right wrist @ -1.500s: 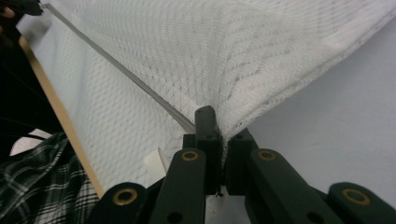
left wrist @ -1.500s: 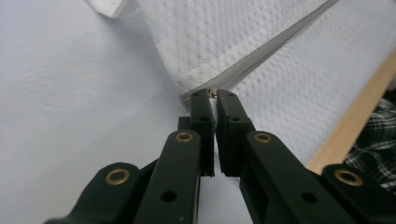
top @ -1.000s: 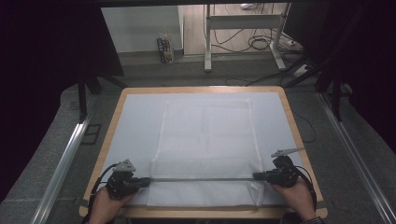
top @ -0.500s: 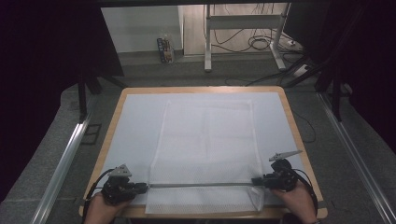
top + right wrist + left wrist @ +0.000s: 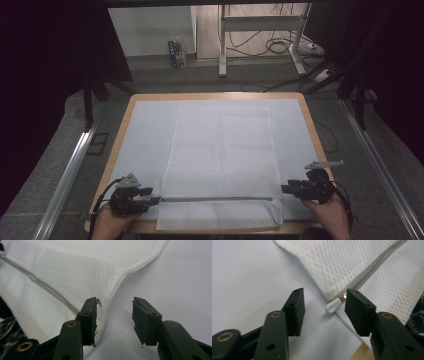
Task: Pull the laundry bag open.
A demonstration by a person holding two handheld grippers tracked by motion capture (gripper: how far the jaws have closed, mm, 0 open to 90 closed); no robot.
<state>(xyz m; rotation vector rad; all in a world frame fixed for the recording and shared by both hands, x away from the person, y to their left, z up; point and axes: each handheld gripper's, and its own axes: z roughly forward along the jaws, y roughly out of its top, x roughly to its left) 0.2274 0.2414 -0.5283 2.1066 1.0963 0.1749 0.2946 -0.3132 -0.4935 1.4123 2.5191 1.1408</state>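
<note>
White mesh cloth bag [image 5: 222,165] with a grey zip [image 5: 372,265] and smooth plastic pull [image 5: 333,306]; matt pale sheet [image 5: 145,135]; wooden table [image 5: 119,135] edge.

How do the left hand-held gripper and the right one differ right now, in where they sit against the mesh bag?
The left hand-held gripper sits at the mesh bag's zipper end, with the white zipper pull between its open jaws; the right hand-held gripper sits at the bag's opposite edge with only the bag's rim by one jaw. The left carries a grey plate lying flat; the right's juts sideways. Both are open, their jaws having just been opening, gripping nothing.
</note>
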